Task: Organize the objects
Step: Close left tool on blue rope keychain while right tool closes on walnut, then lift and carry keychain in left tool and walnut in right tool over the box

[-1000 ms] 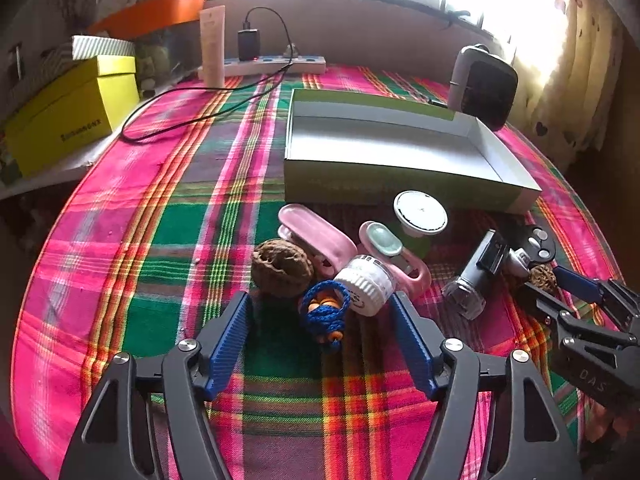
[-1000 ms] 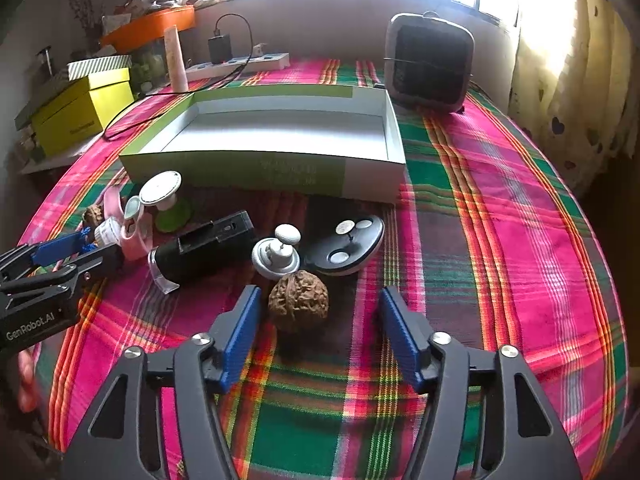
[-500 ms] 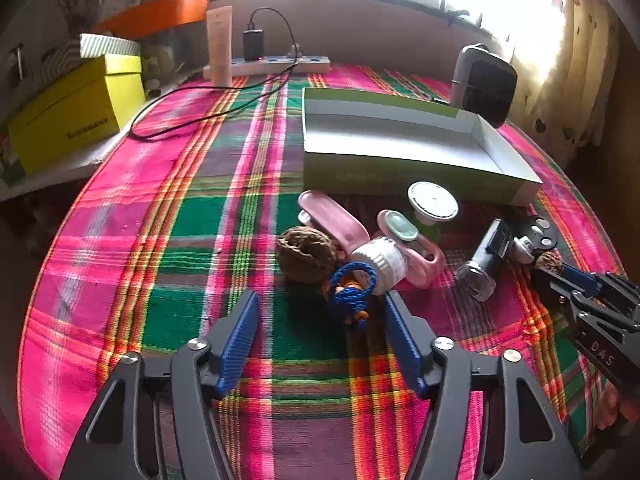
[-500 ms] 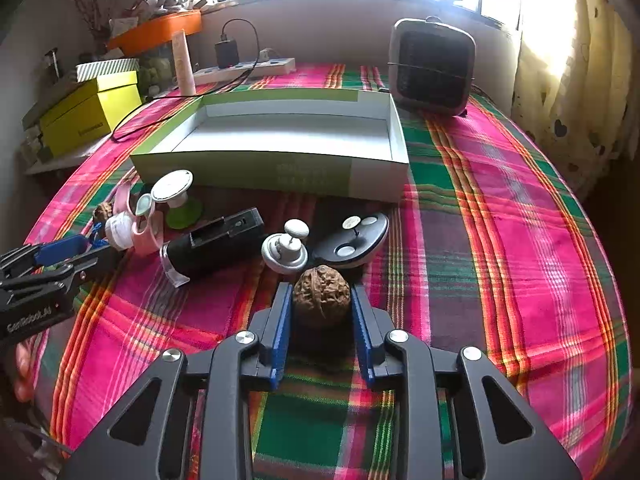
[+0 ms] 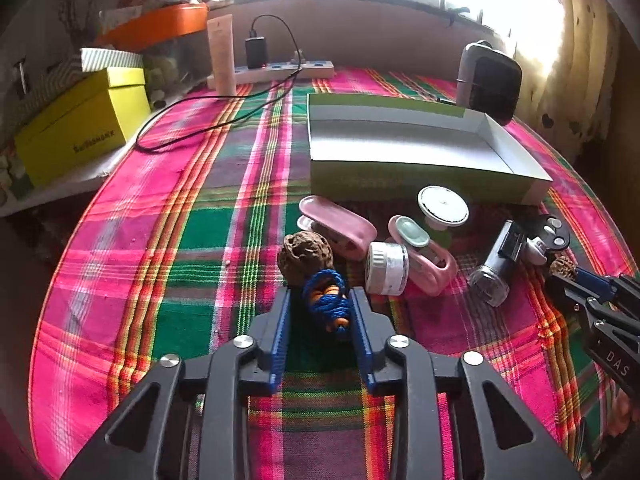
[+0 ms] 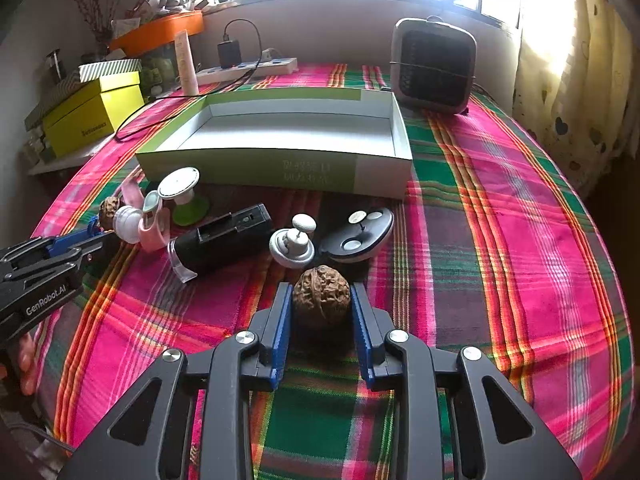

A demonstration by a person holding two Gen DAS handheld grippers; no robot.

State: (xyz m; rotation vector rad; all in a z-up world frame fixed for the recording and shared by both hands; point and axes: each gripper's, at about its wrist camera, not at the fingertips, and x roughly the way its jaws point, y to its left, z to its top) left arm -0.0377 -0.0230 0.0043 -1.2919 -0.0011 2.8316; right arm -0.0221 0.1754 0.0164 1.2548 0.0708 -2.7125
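Left wrist view: left gripper (image 5: 319, 312) jaws just been closing, far narrower than a second ago, now flanking blue cord bundle (image 5: 327, 304) on plaid cloth (image 5: 160, 240); pads at its sides, firm pinch not clear. Walnut (image 5: 303, 256) touching bundle's far-left side, outside jaws. Empty green-white box (image 5: 400, 176) farther off, unmoved.

Right wrist view: right gripper (image 6: 321, 312) clamped on second walnut (image 6: 321, 295), jaws wide apart a second ago; walnut on cloth, near black remote (image 6: 356, 234) and white knob (image 6: 291, 242).
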